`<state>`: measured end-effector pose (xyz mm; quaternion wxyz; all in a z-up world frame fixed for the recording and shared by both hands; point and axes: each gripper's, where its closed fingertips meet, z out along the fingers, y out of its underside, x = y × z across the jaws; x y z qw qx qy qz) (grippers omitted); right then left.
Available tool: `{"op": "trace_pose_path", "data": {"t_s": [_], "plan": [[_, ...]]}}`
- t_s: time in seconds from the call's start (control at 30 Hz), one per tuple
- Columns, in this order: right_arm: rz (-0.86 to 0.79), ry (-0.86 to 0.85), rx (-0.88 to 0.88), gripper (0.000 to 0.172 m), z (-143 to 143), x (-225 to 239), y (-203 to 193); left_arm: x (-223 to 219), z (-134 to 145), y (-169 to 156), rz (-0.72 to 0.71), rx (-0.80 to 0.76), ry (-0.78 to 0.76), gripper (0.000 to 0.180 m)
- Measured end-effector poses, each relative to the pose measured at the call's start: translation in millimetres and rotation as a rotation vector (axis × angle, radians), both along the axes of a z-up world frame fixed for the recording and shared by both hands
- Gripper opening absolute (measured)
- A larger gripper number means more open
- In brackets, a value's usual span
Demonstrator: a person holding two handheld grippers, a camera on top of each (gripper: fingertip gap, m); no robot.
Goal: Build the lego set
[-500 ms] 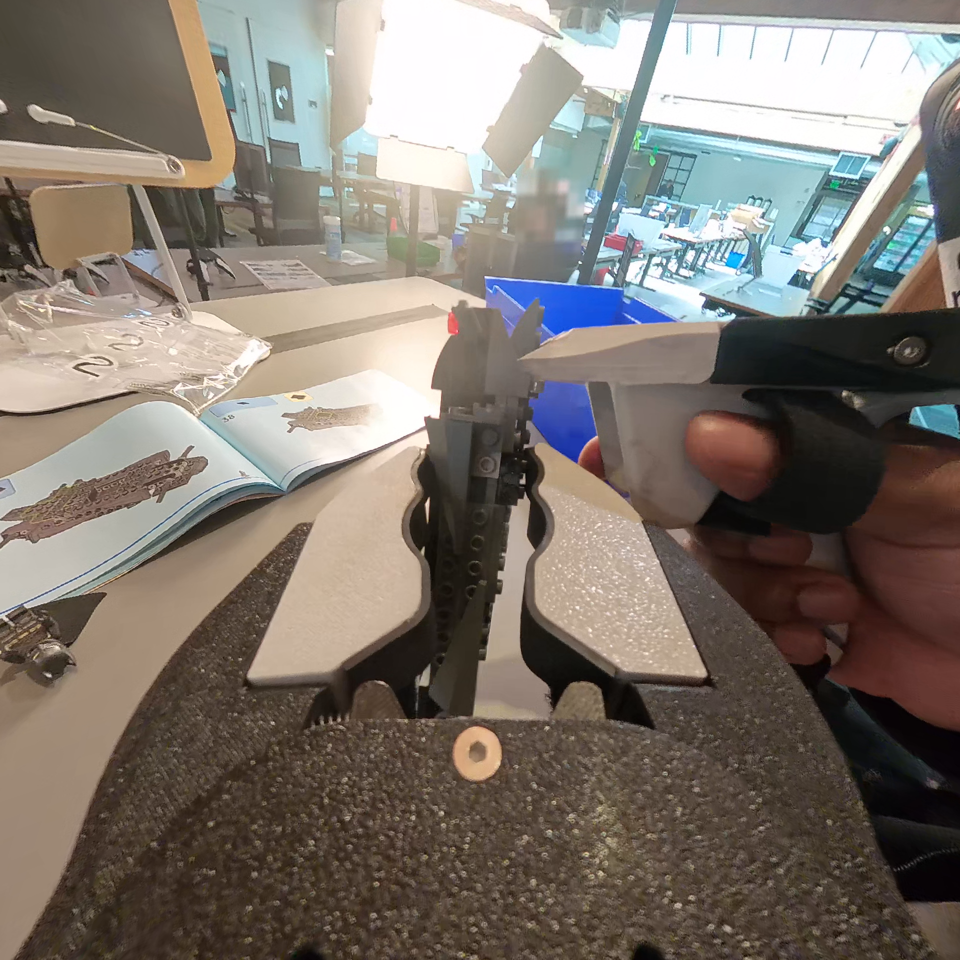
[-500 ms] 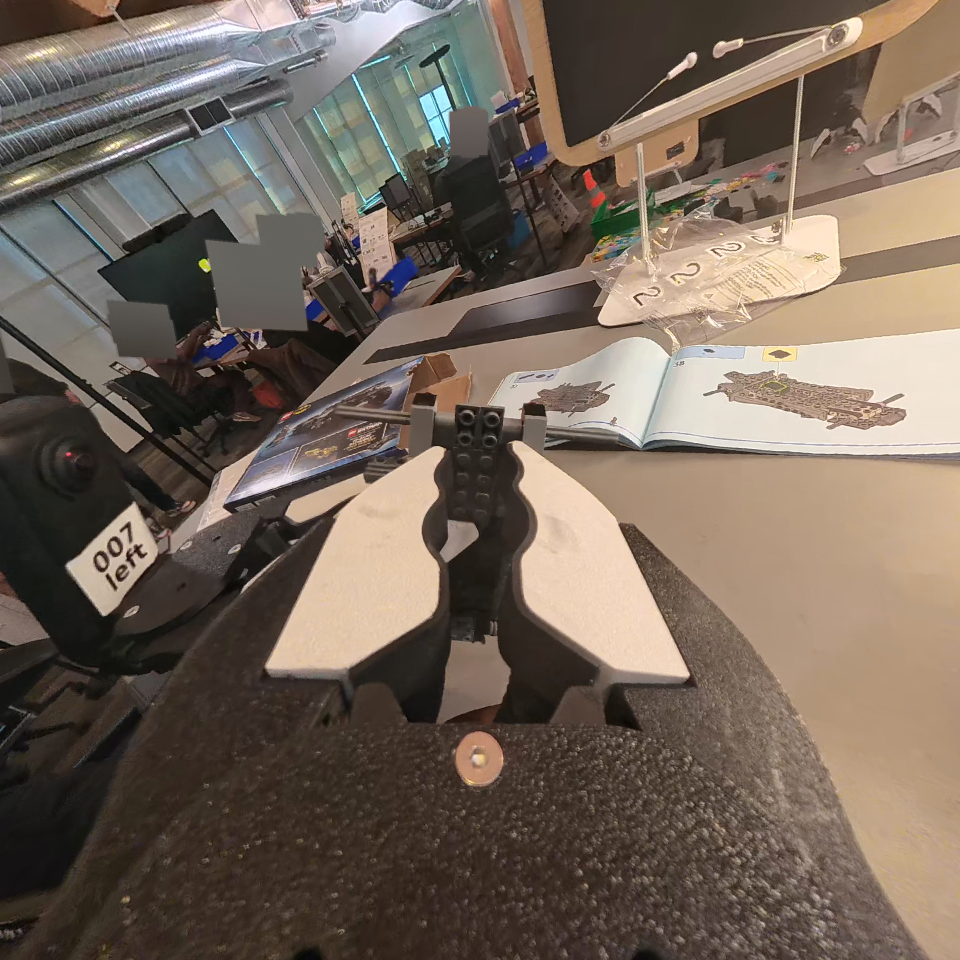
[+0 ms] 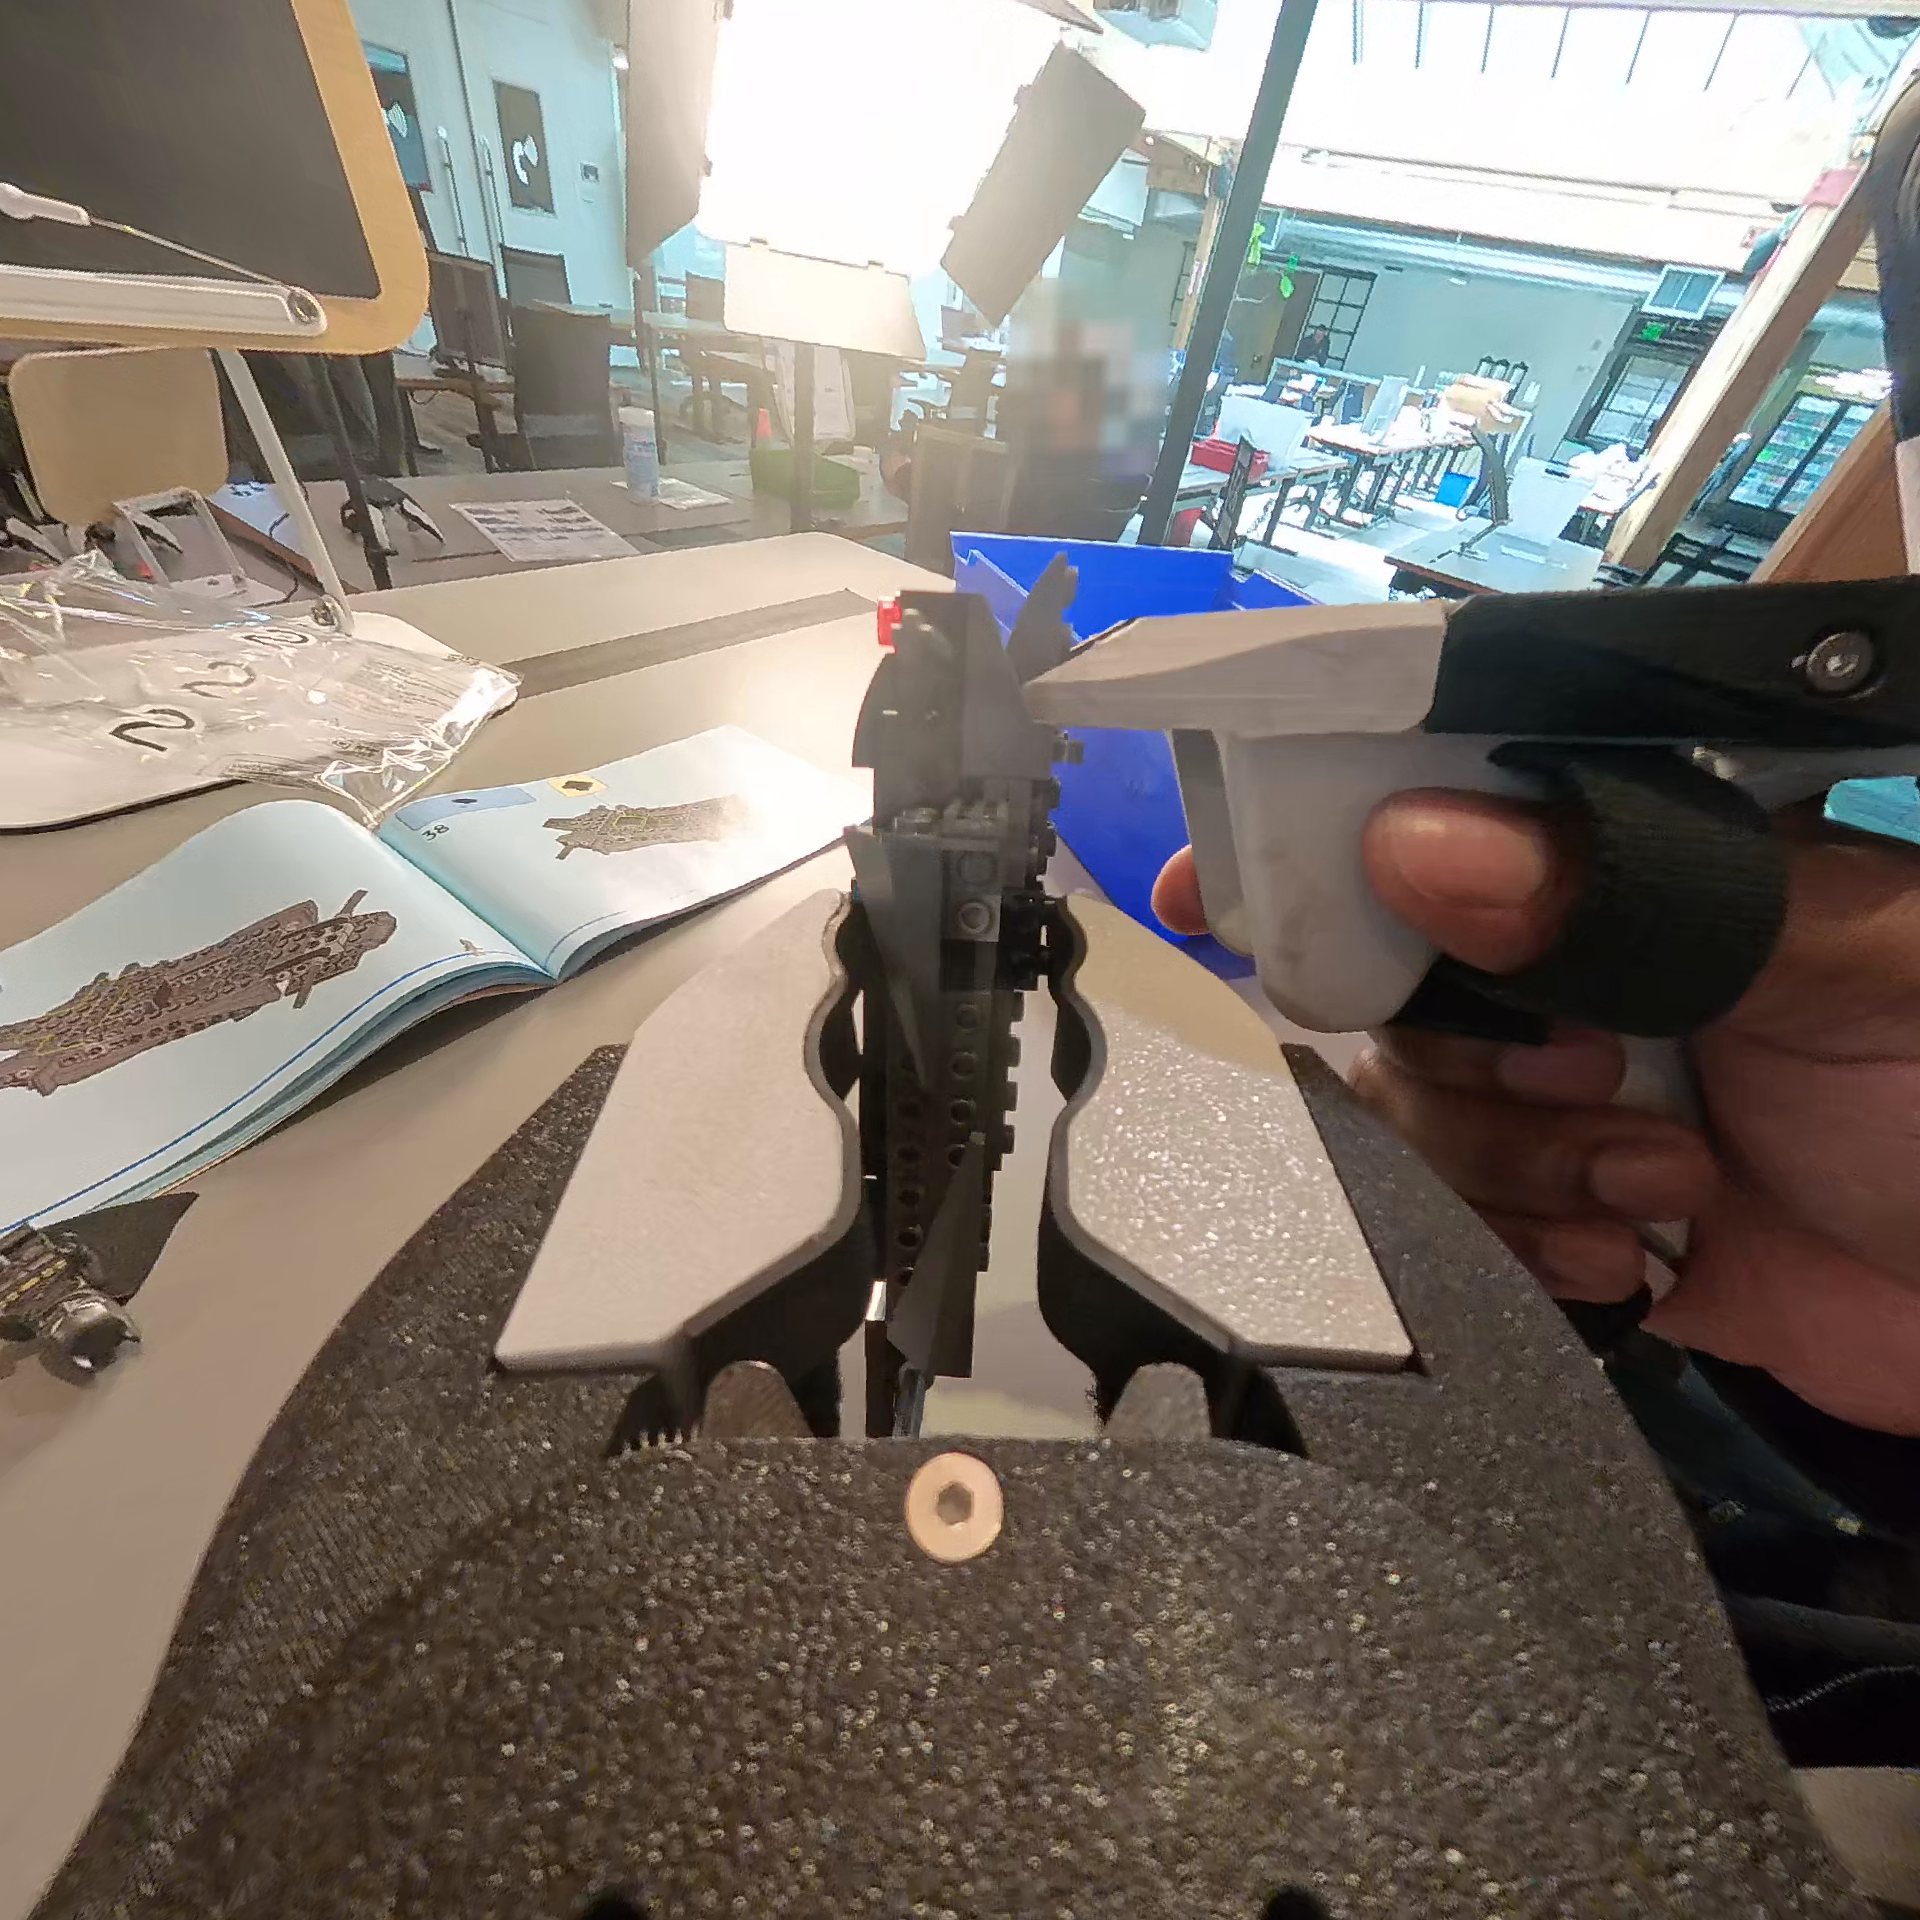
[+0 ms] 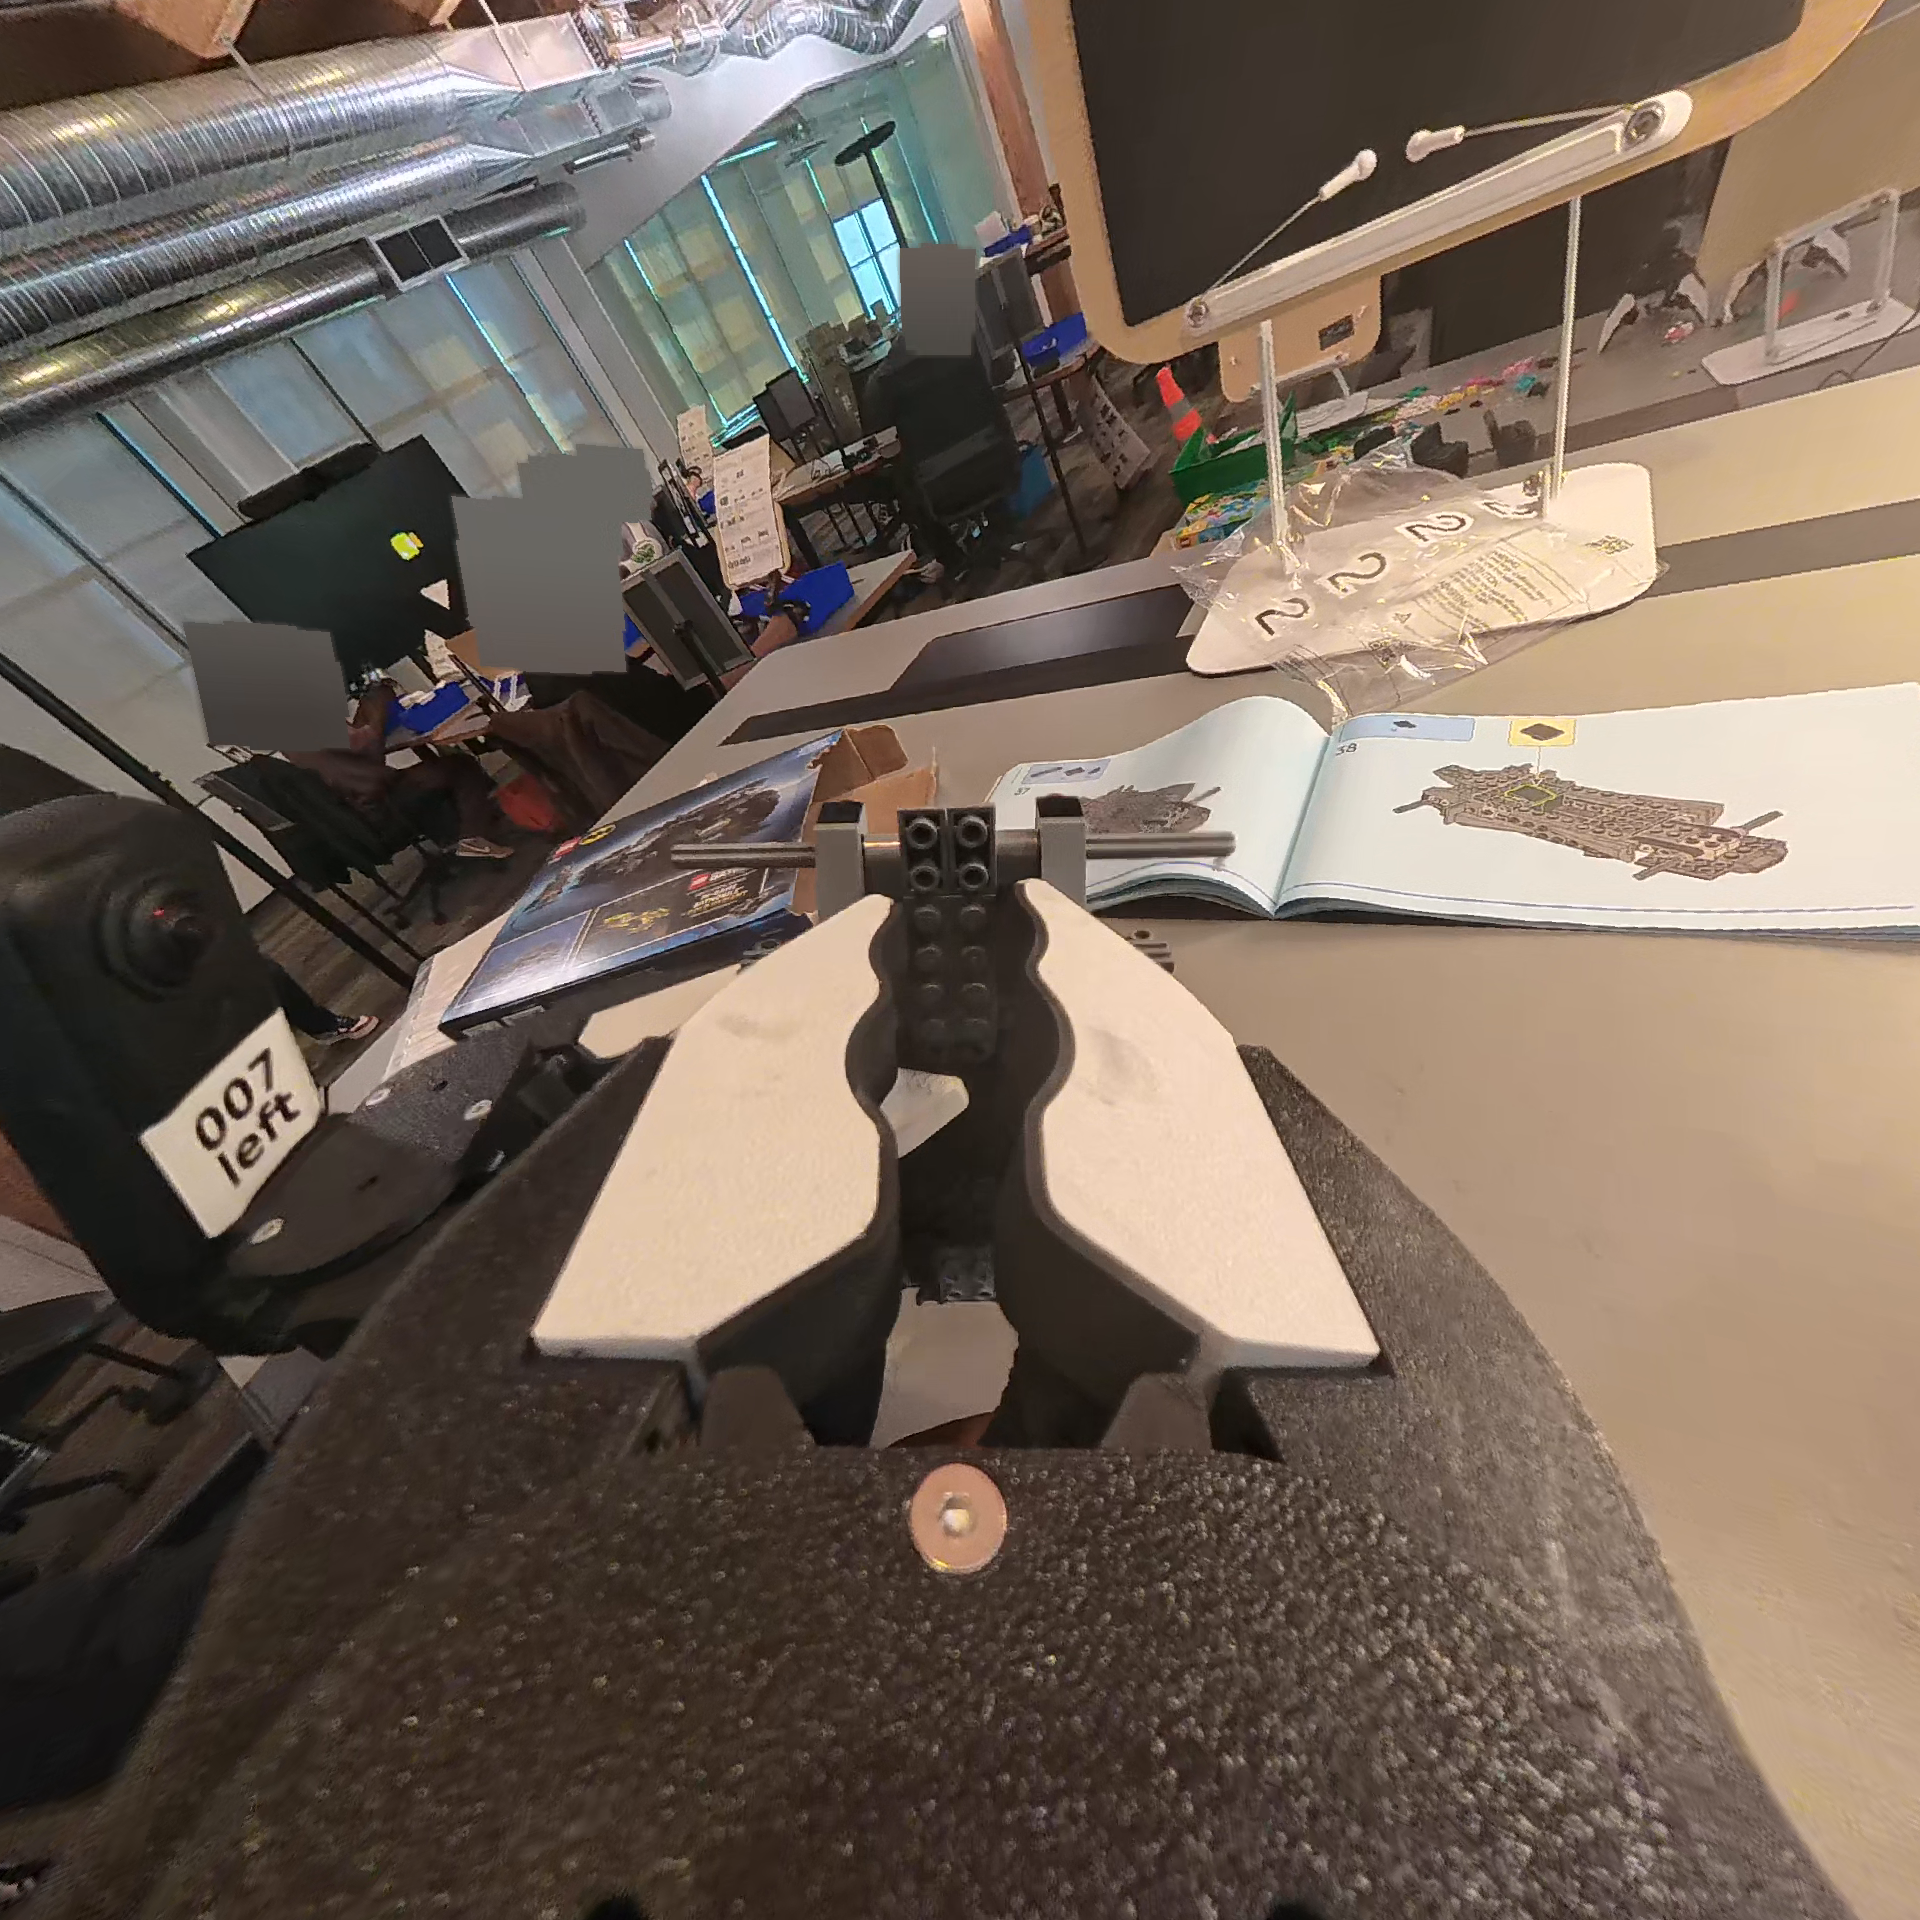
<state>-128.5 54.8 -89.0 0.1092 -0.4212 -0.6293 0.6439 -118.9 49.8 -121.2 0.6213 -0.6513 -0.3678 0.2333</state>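
Left wrist view, nearest first: the left gripper [image 3: 951, 935] has its two fingers clamped on a tall grey brick model [image 3: 935, 790], held upright between the pads. The model's lower end runs down the gap toward the gripper body, and its pointed top, with a small red piece [image 3: 886, 613] at one corner, stands well above the fingertips. The model is off the table, carried wholly in this grasp. Just right of it, a hand [image 3: 1662, 1143] grips the handle of the right gripper [image 4: 951, 914], seen side-on; one pale fingertip [image 3: 1049, 686] of that gripper lies against the upper right edge of the model. We cannot tell from this side whether the other finger touches it too. Right wrist view: the right gripper's fingers are closed on a dark studded brick piece [image 4: 945, 862]. Its far end pokes out past the fingertips, where a thin grey rod [image 4: 1153, 847] crosses through two light grey blocks. The left gripper's camera housing [image 4: 135, 987] sits close at the left edge. On the grey table [image 3: 675, 644] beyond: a small dark brick part [image 3: 62, 1309] at near left, an open instruction booklet [image 3: 312, 935], a flattened printed box [image 4: 644, 894] and a blue bin [image 3: 1122, 810] behind the model. Farther back, clear plastic bags [image 3: 208, 686] lie on the white foot of a stand.
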Motion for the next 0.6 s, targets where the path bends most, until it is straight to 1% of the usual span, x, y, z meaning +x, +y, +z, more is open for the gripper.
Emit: {"op": "trace_pose_path", "data": {"t_s": [0.13, 0.23, 0.43, 0.5, 0.6], "plan": [[0.009, 0.030, 0.009, 0.016, 2.8, 1.6, -2.3, 1.1, 2.9, -2.0, 0.011, 0.024, 0.012, 0.034], [0.040, 0.040, 0.000, 0.016, 3.9, 2.7, -2.6, 2.1, 4.2, -1.8, -0.007, 0.042, 0.006, 0.034], [0.127, -0.012, -0.103, 0.016, 4.3, 3.9, 0.3, 3.7, 5.9, 0.7, -0.057, 0.101, -0.019, 0.034], [0.119, -0.007, -0.105, 0.017, 4.8, 4.5, 0.9, 4.0, 6.9, 0.4, -0.041, 0.076, -0.002, 0.034], [0.079, 0.016, -0.064, 0.017, 6.4, 5.5, 1.4, 3.9, 9.5, -1.8, 0.021, -0.005, 0.056, 0.034]]}}
